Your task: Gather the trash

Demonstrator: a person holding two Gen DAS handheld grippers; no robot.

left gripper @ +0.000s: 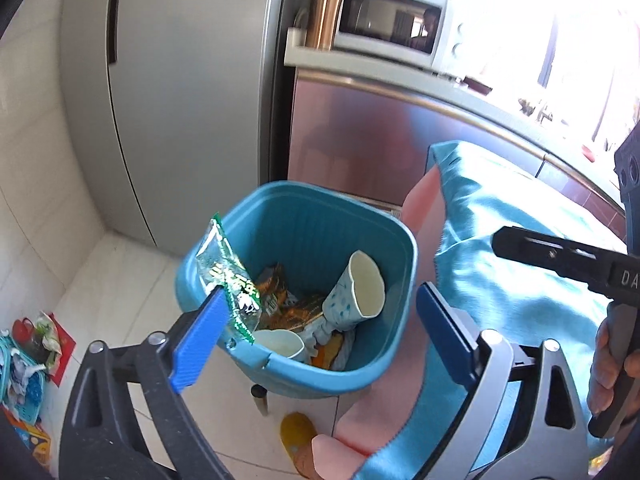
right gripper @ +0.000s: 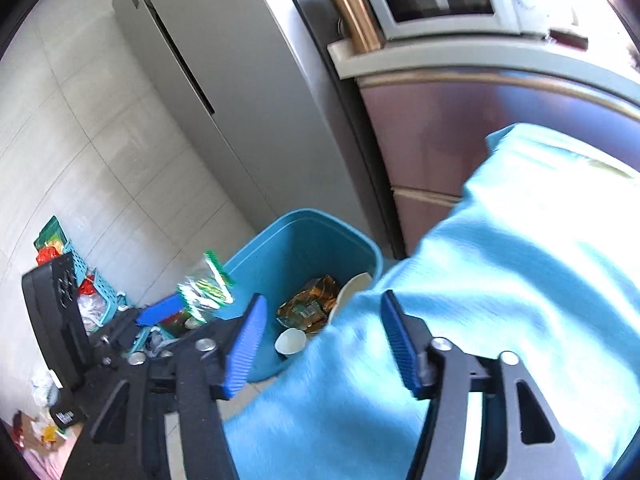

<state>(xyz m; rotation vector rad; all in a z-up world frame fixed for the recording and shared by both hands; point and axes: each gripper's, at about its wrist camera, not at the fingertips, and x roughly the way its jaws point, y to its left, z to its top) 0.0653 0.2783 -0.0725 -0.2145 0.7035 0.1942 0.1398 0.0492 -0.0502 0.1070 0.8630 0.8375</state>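
Two cups (left gripper: pixel 356 288) lying in bin (left gripper: pixel 384 236); wrapper (left gripper: pixel 230 280) sticking to spread left fingers (left gripper: pixel 200 344); right fingers (right gripper: pixel 400 344) spread, empty; floor trash (left gripper: pixel 24 356) waiting.

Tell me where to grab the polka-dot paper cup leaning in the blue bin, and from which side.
Grip the polka-dot paper cup at its rim, one finger inside the open mouth, one on the outer wall. Come from above, through the blue bin opening: the cup leans against the bin's right wall, mouth tilted up and open, while its base is buried among wrappers.
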